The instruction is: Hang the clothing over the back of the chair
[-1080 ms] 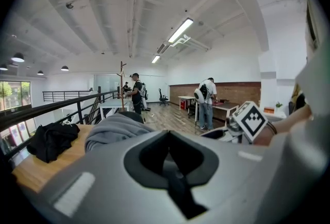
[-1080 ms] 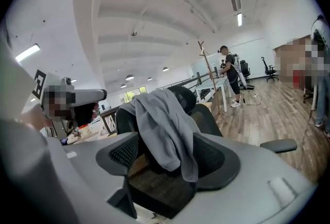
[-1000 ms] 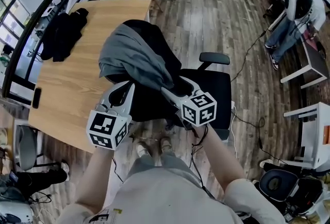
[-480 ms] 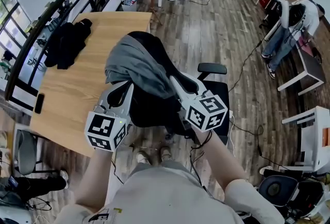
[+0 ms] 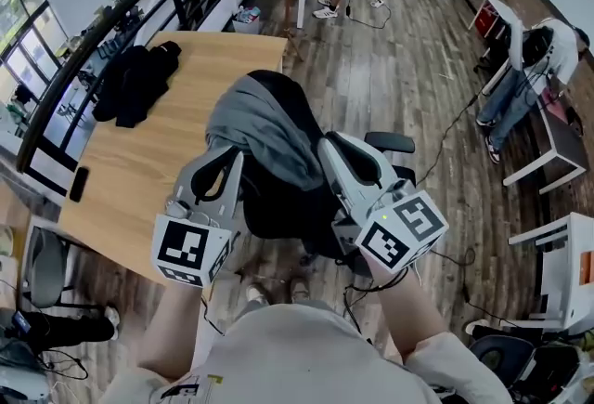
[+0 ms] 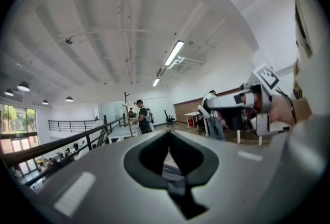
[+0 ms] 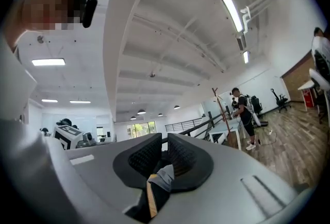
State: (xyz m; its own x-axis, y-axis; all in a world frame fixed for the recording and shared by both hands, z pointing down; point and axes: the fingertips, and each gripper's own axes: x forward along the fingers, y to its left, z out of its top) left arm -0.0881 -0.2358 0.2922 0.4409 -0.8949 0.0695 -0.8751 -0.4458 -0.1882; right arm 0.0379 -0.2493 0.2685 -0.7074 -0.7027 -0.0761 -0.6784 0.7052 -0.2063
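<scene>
While my left gripper [image 5: 225,162] clamps the grey garment [image 5: 260,125] and right gripper [image 5: 328,151] has just been closing on it, thin pinches could slip.

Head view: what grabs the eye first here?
A grey garment held up mid-frame at the black chair, pinched by the left gripper and the right gripper, whose jaws have just been closing on the cloth. Next, the dark clothes heaped on the wooden table, upper left.
</scene>
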